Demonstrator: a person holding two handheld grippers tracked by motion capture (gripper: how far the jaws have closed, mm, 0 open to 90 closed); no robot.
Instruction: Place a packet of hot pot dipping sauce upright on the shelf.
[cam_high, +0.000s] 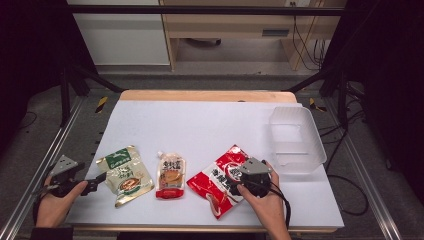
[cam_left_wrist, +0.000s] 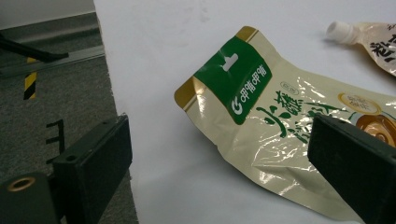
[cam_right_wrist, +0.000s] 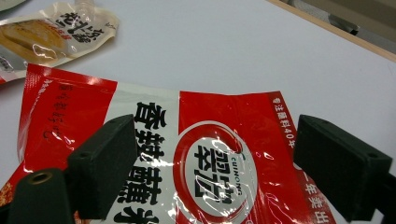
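Red-and-white glossy foil pouch lies flat on the white tabletop, directly under the right claw, whose jaws are spread wide above it without touching. By my judgement, packing has barely begun: the clear plastic bin at the right is empty. Three pouches wait in a row: the red one, a small spouted beige pouch, and a gold-and-green pouch. Beside that last one the left claw hovers, also released.
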